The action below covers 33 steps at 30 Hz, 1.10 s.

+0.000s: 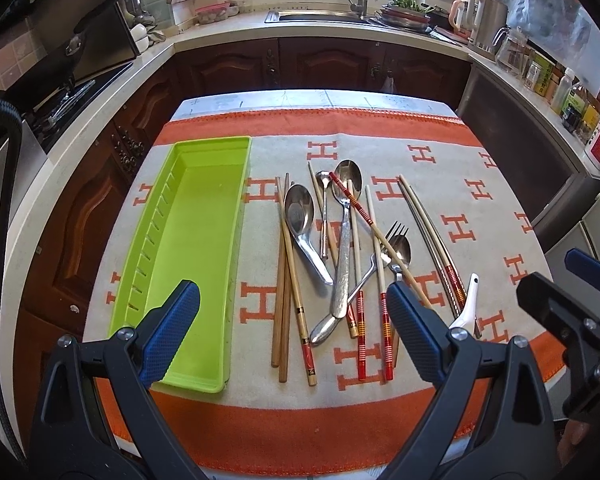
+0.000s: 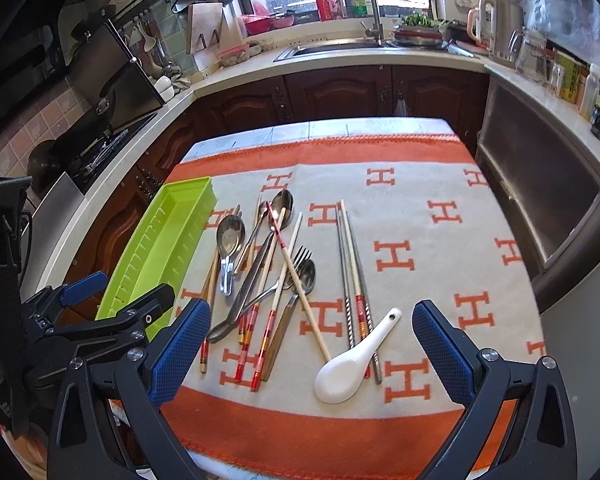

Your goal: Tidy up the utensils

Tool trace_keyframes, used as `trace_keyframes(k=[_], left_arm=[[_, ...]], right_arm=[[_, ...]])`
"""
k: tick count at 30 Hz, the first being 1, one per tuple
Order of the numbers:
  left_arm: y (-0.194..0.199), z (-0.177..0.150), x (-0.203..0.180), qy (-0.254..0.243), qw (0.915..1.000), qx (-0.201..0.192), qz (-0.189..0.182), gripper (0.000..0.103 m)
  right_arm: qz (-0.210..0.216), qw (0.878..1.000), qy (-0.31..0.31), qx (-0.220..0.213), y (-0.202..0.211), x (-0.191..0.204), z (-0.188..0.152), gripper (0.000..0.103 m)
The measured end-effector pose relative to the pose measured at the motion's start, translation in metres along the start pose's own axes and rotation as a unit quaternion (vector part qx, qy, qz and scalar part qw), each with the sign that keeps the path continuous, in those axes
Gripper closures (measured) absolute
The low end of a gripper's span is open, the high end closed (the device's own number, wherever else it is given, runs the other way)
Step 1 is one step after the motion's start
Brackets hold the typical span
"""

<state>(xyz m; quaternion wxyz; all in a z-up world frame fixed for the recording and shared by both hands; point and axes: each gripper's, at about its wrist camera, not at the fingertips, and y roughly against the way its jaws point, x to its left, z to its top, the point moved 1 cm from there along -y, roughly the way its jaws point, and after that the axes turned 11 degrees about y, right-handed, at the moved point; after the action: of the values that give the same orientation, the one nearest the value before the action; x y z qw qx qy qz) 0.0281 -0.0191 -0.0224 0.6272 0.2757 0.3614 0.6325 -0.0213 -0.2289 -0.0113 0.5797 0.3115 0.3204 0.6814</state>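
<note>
Both grippers wide open w/ nothing held, left gripper [image 1: 294,332] over tray [image 1: 196,216] edge, right gripper [image 2: 312,346] above white spoon [image 2: 348,364], utensil pile [image 1: 340,248] loose on cloth [image 2: 420,280] right of empty green tray

Orange-and-grey H-patterned cloth [image 2: 400,216], dark wood cabinets [image 1: 332,64], sink faucet [image 2: 370,4], kettle [image 1: 486,20], red bottles on windowsill [image 2: 330,0]

Glossy plastic tray [image 1: 204,208], shiny metal spoons [image 1: 299,210] (cloth [image 1: 440,208] matt).
</note>
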Motion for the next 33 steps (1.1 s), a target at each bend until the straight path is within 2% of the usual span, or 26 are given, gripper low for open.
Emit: trace_keyframes(k=[2,4,6,9,13,15,16,18,22,23,24,26,29,33], left_arm=[[0.000,0.006,-0.002,-0.003,1.0000,-0.001,-0.005,0.010],[0.002,0.013,-0.006,-0.009,0.9999,-0.005,-0.011,0.011],[0.004,0.019,-0.010,-0.015,0.9997,-0.011,-0.014,0.012],[0.004,0.031,-0.017,-0.023,0.9994,-0.017,-0.020,0.014],[-0.008,0.043,-0.027,-0.024,0.9994,-0.009,-0.023,0.029],[-0.021,0.048,-0.033,-0.022,0.9993,0.009,-0.029,0.036],[-0.027,0.048,-0.035,-0.019,0.9991,0.018,-0.033,0.042],[-0.045,0.048,-0.040,-0.013,0.9977,0.049,-0.045,0.051],[-0.079,0.038,-0.051,0.000,0.9918,0.105,-0.072,0.072],[-0.086,0.034,-0.054,0.002,0.9903,0.116,-0.076,0.077],[-0.095,0.030,-0.058,0.005,0.9884,0.128,-0.081,0.079],[-0.108,0.023,-0.063,0.011,0.9848,0.148,-0.090,0.087],[-0.122,0.012,-0.072,0.022,0.9797,0.170,-0.104,0.091],[-0.130,0.004,-0.082,0.028,0.9758,0.185,-0.114,0.092]], right_arm=[[-0.010,1.000,0.010,0.005,0.003,-0.003,0.005,0.001],[0.000,1.000,0.008,0.018,0.005,-0.009,0.011,0.002],[0.001,0.999,0.005,0.035,0.006,-0.017,0.018,0.008],[-0.002,1.000,0.004,0.029,0.006,-0.031,0.029,0.019],[-0.009,1.000,0.000,0.015,-0.006,-0.051,0.039,0.024],[-0.002,1.000,-0.004,0.001,-0.018,-0.059,0.041,0.033],[0.006,1.000,-0.006,-0.006,-0.029,-0.065,0.043,0.035],[0.011,1.000,-0.008,0.000,-0.049,-0.071,0.046,0.044],[0.019,0.999,-0.004,0.033,-0.094,-0.083,0.044,0.055],[0.022,0.999,-0.003,0.046,-0.106,-0.086,0.042,0.061],[0.015,0.998,0.004,0.054,-0.115,-0.087,0.041,0.068],[0.007,0.997,0.018,0.073,-0.135,-0.093,0.039,0.072],[0.019,0.995,0.026,0.098,-0.158,-0.096,0.032,0.076],[0.008,0.987,0.051,0.154,-0.170,-0.097,0.020,0.080]])
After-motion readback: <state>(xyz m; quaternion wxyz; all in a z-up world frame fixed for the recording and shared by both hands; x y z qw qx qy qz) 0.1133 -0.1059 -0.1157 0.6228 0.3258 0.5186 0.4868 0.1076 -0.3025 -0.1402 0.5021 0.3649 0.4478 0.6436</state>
